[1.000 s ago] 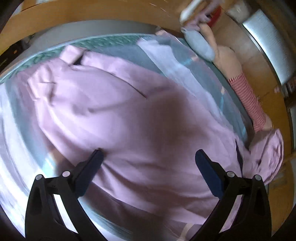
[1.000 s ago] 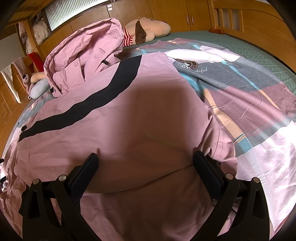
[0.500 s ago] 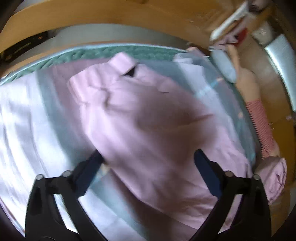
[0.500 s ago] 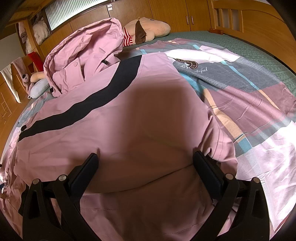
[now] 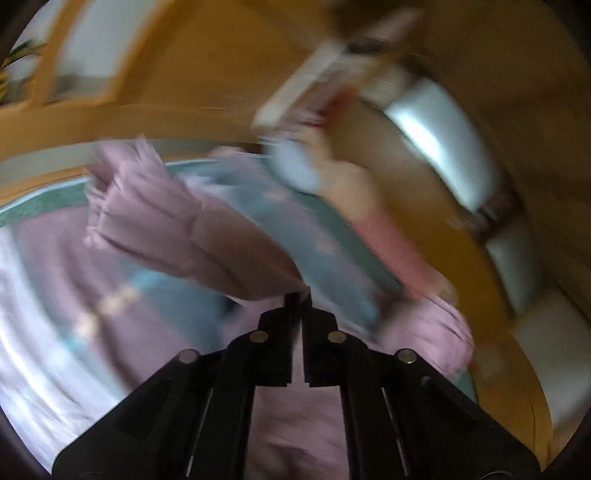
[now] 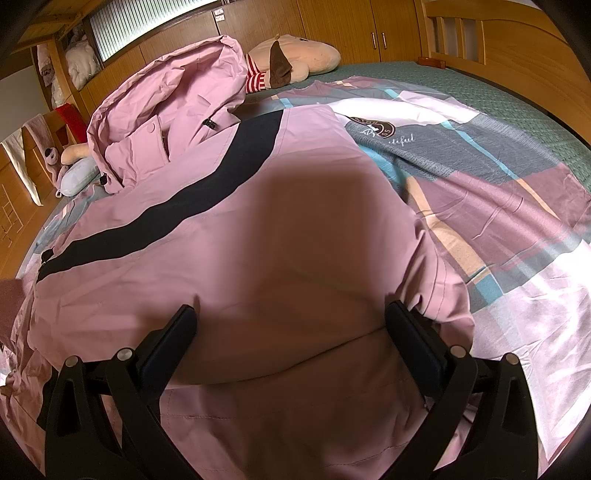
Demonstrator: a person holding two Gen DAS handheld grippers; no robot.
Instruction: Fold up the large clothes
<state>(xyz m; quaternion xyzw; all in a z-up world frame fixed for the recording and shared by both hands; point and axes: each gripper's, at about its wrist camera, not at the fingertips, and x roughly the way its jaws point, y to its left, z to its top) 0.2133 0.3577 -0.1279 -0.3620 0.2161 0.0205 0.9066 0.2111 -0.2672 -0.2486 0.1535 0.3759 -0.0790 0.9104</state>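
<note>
A large pink jacket with a dark stripe and a hood lies spread on the bed. My right gripper is open, its fingers resting on the jacket's body near the hem. In the blurred left wrist view my left gripper is shut on the jacket's sleeve, which is lifted off the bed and stretches up and to the left, cuff end away from me.
A patchwork bedsheet covers the green mattress. A plush dog lies at the bed's head, a small plush and grey pillow at the left. Wooden bed frame and cabinets surround the bed.
My left gripper has closed on the sleeve and lifted it, swinging fast; it was open over the jacket before. The right gripper has not moved.
</note>
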